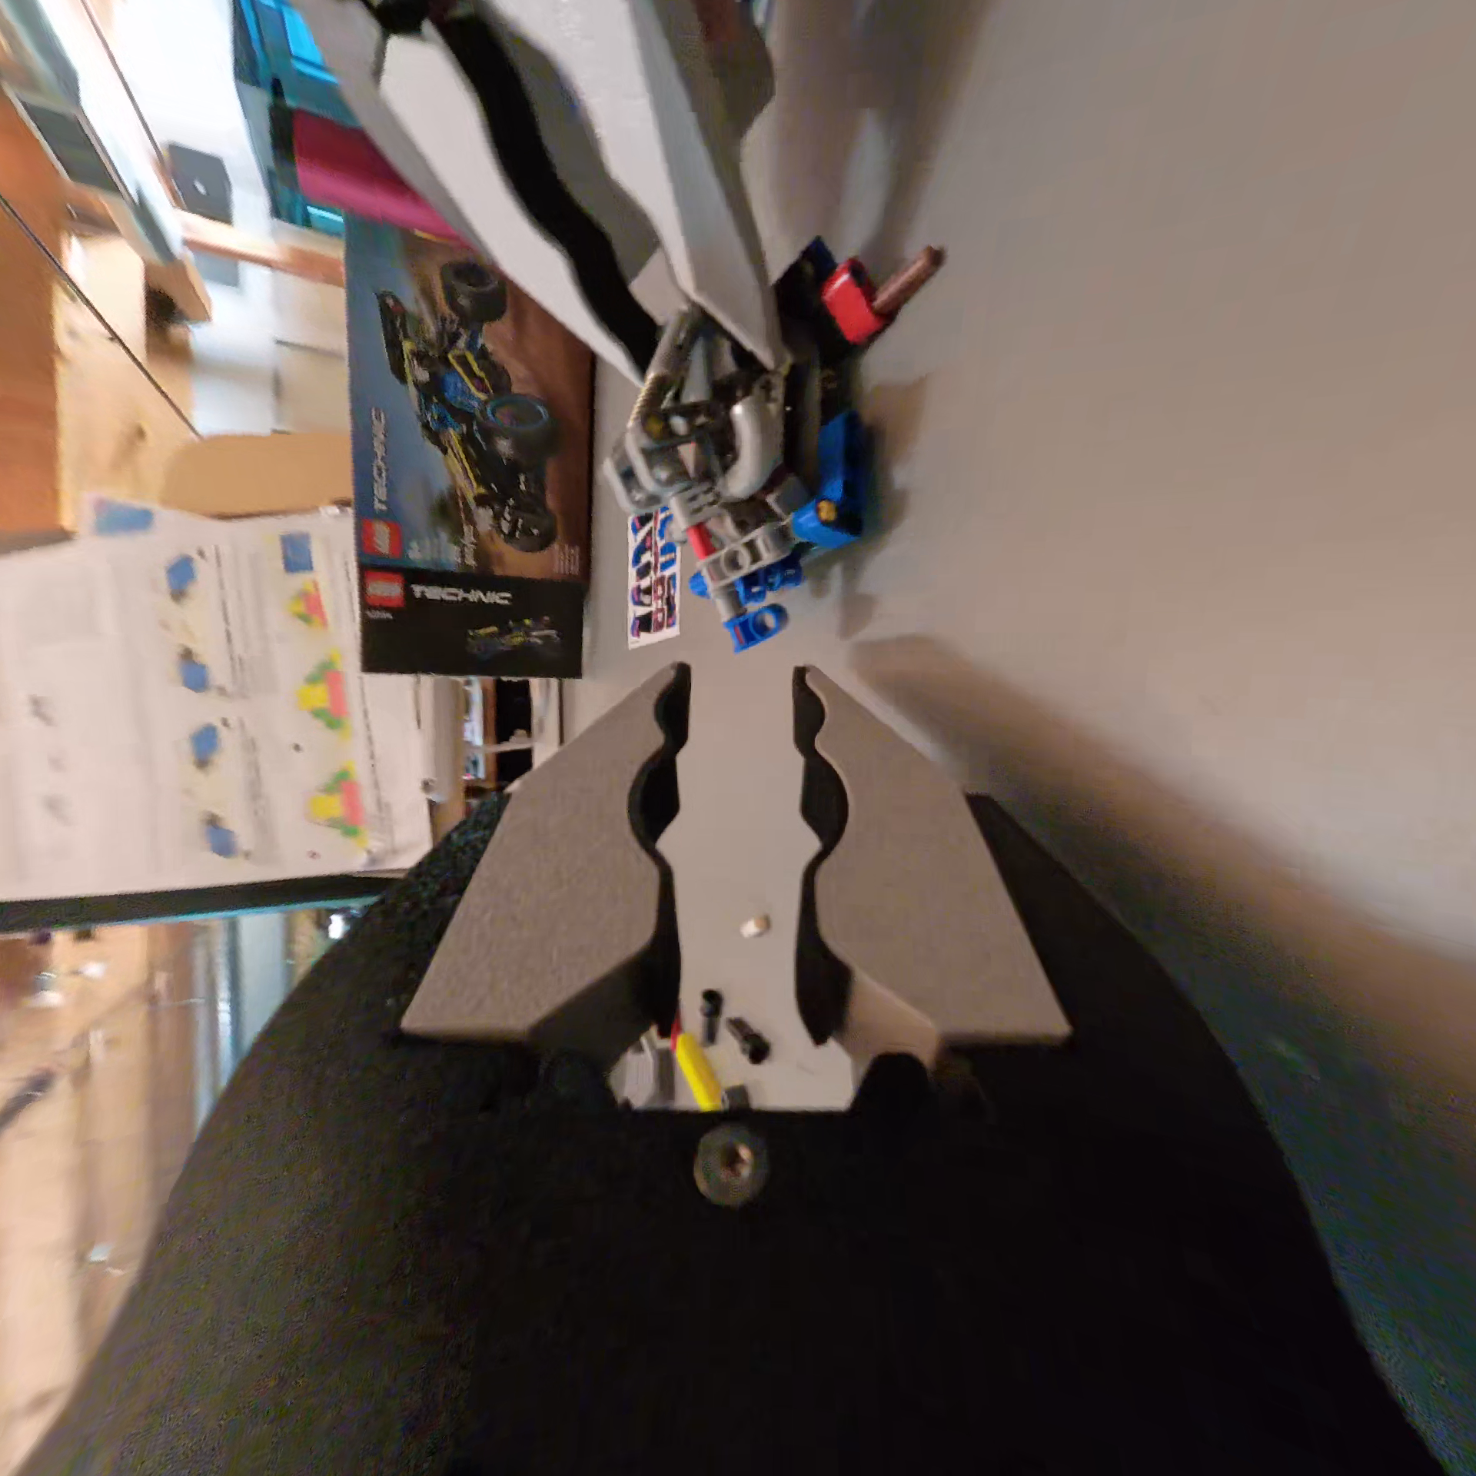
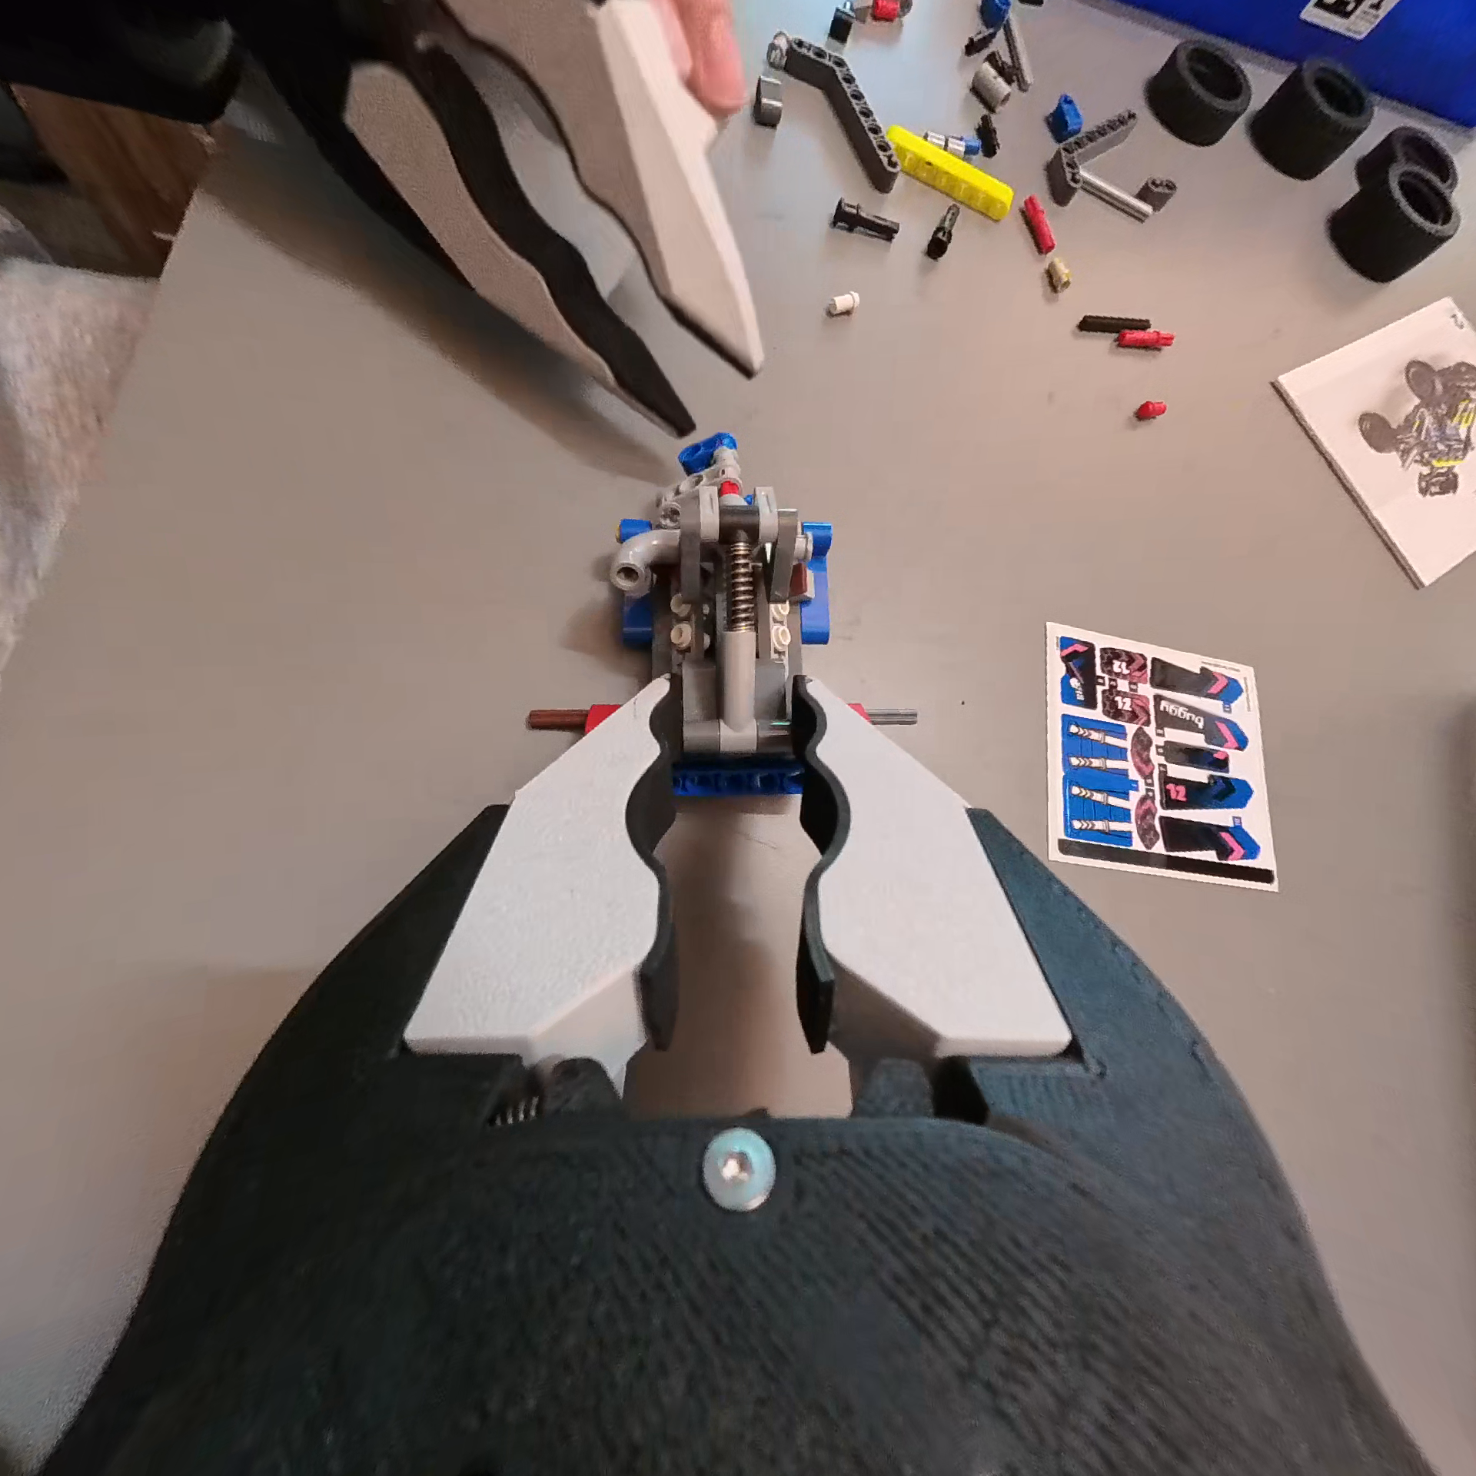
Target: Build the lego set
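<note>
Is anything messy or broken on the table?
Nothing looks broken. Loose Lego pieces lie scattered beyond the half-built buggy, and four black tyres sit unattached. That is ordinary mid-build clutter. The sticker sheet lies flat, unused.

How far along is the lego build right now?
Done: a partial chassis is assembled, with blue side panels and a spring shock. In hand: the right gripper clamps its rear end, while the left gripper is open and empty near its front. Left: four black tires, the yellow beam, loose pins and the sticker sheet lie unused.
</note>
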The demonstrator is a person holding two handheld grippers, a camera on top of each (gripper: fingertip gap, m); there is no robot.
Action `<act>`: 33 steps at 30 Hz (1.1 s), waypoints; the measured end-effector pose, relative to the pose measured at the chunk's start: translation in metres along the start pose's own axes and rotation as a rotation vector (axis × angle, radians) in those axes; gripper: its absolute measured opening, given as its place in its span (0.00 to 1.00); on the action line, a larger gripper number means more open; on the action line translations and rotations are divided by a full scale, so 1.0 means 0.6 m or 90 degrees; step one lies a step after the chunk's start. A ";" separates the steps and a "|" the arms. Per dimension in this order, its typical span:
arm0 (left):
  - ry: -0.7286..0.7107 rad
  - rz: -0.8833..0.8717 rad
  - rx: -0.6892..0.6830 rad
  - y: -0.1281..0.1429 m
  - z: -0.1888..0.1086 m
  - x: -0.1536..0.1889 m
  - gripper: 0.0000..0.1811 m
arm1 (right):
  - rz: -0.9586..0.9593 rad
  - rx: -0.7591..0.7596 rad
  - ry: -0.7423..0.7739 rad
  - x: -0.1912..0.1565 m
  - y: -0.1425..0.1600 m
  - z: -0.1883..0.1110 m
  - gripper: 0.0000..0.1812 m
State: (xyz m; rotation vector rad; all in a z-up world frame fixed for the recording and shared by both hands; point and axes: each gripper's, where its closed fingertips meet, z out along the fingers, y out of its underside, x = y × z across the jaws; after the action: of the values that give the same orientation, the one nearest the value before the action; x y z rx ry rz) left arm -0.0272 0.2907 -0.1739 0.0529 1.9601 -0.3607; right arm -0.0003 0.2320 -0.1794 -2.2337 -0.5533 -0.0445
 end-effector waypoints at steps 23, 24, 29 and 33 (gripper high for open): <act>-0.044 -0.049 0.069 0.003 0.044 -0.051 0.06 | 0.380 0.170 -0.225 0.025 -0.012 -0.010 0.14; -0.040 -0.050 0.076 0.000 0.045 -0.050 0.04 | 0.389 0.174 -0.236 0.024 -0.014 -0.011 0.14; -0.036 -0.079 0.094 -0.002 0.041 -0.057 0.04 | 0.428 0.189 -0.275 0.017 -0.021 -0.012 0.14; -0.014 -0.124 0.111 0.004 0.032 -0.064 0.05 | 0.439 0.195 -0.284 0.017 -0.025 -0.012 0.14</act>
State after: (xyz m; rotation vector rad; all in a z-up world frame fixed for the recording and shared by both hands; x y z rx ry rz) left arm 0.0061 0.2925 -0.1466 -0.0309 1.9127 -0.6574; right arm 0.0039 0.2391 -0.1620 -2.0169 0.0156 0.8465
